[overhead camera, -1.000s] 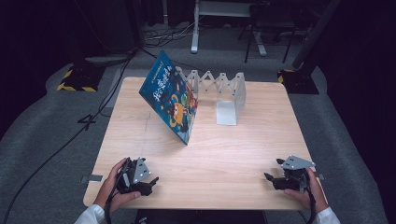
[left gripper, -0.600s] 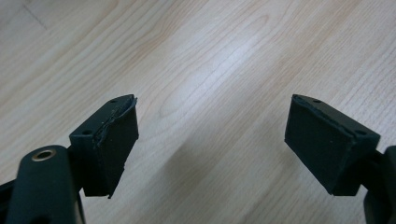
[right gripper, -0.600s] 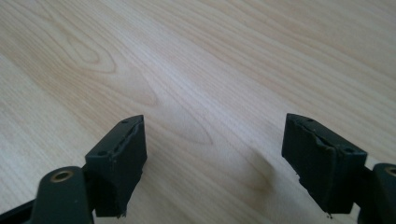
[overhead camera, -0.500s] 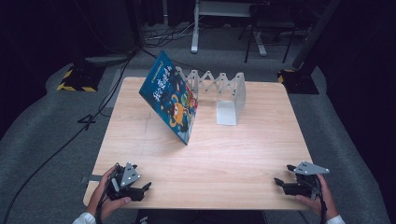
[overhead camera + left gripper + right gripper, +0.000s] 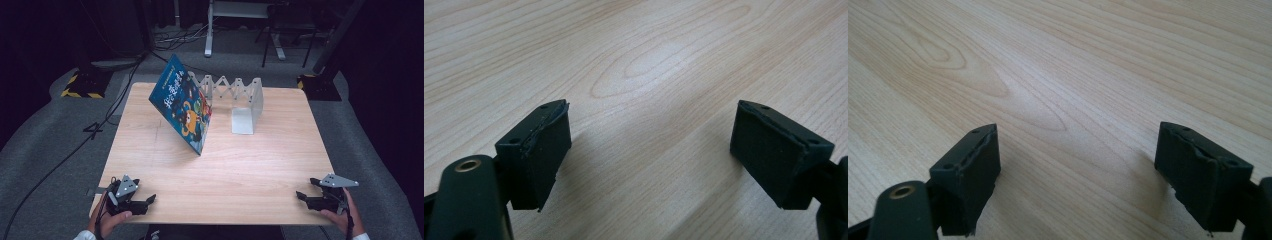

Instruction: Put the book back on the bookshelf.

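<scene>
Left gripper (image 5: 651, 150) and right gripper (image 5: 1078, 170): jaws spread wide, empty, over grained wood table (image 5: 250, 180). Glossy blue book (image 5: 182, 105) leans on white accordion rack (image 5: 240, 97).

The table (image 5: 250, 175) is pale wood with fine grain lines and oval knots in a warmer tan. On its far left part, the book (image 5: 182, 105) has a blue cover with a teal edge, pale lettering and cartoon figures in orange, green and white. To its right, the folding rack (image 5: 240, 97) is white-grey. The left gripper (image 5: 142, 202) and the right gripper (image 5: 305, 197), at the near corners, are black, each topped by a grey plate.
</scene>
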Demonstrator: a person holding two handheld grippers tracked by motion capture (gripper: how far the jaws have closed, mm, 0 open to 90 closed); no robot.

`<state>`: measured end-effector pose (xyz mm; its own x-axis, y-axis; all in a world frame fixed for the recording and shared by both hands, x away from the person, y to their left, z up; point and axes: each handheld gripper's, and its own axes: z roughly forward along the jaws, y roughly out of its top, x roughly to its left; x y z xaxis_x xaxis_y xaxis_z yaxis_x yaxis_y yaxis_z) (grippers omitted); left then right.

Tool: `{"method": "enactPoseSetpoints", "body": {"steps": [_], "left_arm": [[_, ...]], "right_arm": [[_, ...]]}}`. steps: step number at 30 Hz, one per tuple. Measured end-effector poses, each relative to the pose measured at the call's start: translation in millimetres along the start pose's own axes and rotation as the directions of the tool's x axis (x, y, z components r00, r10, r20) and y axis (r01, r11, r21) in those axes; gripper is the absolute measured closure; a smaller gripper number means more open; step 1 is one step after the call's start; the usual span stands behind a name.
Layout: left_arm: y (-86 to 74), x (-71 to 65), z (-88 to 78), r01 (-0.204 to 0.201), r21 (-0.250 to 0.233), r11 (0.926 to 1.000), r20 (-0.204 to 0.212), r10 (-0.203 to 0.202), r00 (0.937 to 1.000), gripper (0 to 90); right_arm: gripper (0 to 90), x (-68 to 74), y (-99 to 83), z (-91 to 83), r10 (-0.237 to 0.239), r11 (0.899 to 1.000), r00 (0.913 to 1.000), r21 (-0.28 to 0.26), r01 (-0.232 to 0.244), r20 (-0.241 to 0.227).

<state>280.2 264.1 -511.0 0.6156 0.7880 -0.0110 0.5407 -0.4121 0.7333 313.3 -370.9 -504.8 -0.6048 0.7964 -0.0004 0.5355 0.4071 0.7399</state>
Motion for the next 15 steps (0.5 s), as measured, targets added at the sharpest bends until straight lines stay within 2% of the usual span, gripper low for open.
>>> {"method": "enactPoseSetpoints", "body": {"steps": [8, 15], "left_arm": [[-1.5, -1.2, 0.4, 0.01, -0.015, 0.9998, -0.005, -0.01, 0.9999, 16.9], [0.3, -0.4, 0.9, 0.015, -0.005, 0.9999, -0.017, -0.015, 0.9997, 16.9]], "right_arm": [[18.4, 0.2, 0.3, 0.4, 0.007, 1.0, 0.9999, 0.0, -0.007, 0.008], [18.4, 0.0, 0.4, 0.5, 0.008, 1.0, 0.9999, 0.0, -0.008, 0.01]]}}
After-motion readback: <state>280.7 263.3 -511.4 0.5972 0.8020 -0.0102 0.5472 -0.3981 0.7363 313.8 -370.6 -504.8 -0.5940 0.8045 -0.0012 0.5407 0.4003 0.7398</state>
